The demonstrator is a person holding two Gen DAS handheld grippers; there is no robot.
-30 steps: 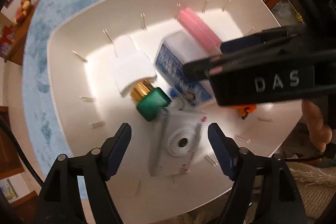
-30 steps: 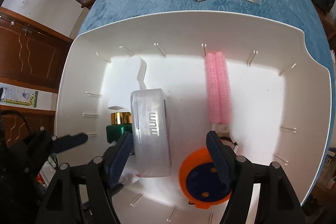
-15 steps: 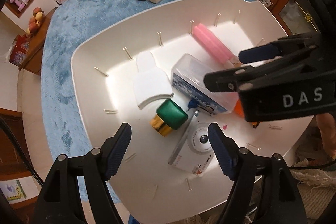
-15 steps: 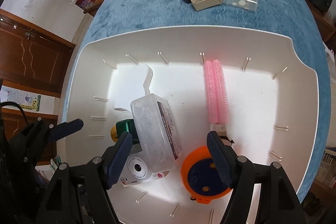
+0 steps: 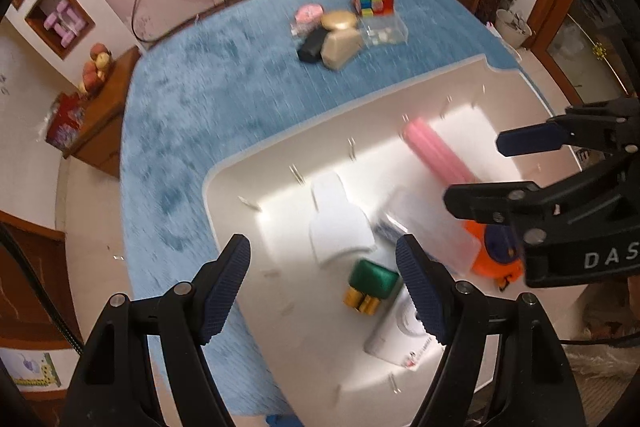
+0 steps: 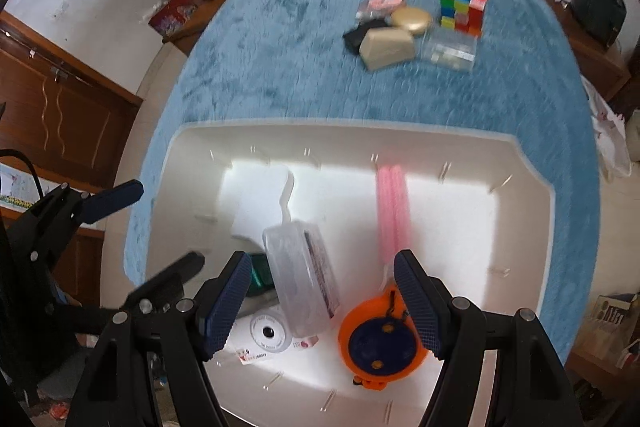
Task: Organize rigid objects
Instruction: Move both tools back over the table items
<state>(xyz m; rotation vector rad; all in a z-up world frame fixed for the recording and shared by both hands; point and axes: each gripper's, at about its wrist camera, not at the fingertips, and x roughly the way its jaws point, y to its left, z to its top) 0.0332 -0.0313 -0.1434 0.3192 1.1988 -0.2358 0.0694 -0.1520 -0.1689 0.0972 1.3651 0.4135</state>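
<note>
Both your left gripper (image 5: 323, 285) and right gripper (image 6: 320, 301) have jaws spread, empty. Several items lie in the tray (image 6: 532, 227); the cube (image 6: 464, 5) and five items beside it at upper right remain on the bench.

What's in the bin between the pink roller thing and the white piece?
In the right wrist view, the clear plastic box lies between the pink roller and the white piece.

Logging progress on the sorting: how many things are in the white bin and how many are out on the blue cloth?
In the white bin: 6
On the blue cloth: 6
Total: 12
</note>
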